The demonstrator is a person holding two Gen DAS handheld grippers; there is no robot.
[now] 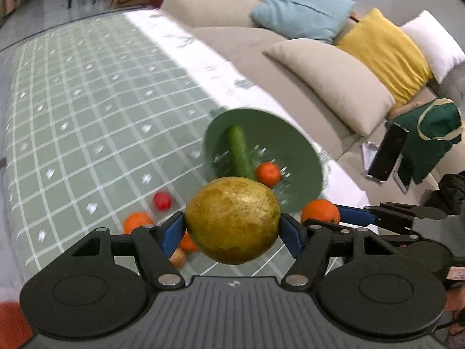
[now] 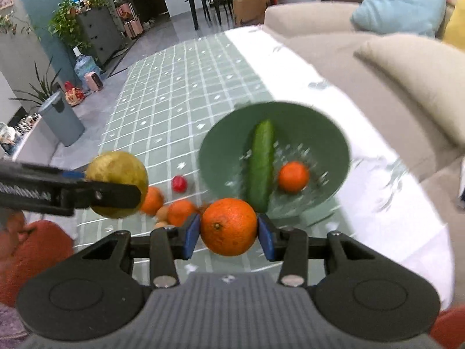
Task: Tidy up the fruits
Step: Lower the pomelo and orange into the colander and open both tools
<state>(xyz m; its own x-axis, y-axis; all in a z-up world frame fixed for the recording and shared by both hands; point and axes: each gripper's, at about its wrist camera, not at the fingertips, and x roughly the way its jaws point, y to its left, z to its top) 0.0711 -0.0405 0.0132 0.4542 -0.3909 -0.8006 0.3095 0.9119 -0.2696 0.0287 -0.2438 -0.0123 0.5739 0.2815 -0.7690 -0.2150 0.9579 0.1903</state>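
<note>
- Left gripper (image 1: 232, 226) holds a big yellow-green fruit (image 1: 232, 219), probably a pear or guava, its blue pads pressed on either flank and the jaws spread wide around it.
- Right gripper (image 2: 229, 234) clamps an orange (image 2: 229, 226) the same way, at a narrower spread, the fruit sitting square between the pads.
- Both fruits hang in the air on the near side of the green plate (image 2: 319, 122), clear of the checked tablecloth (image 2: 174, 87).
- On the plate lie a cucumber (image 2: 261, 163) and a small orange (image 2: 293, 176); the cucumber's long axis runs from the plate's near rim toward its far rim, and the small orange sits just beside it on the sofa side.
- Loose fruit waits on the cloth off the plate's near-left rim: a small red fruit (image 2: 179, 183), two more oranges (image 2: 152, 200) (image 2: 180, 211) and something pale brown (image 2: 162, 212) too blurred to name.
- From the right gripper the plate lies straight ahead and a little right, so I judge that hand nearer; the left gripper comes from further left, with the plate ahead and to its right.
- The open room on the plate looks to be left of the cucumber and beyond the small orange, so a drop wants to land there and not on the cucumber.
</note>
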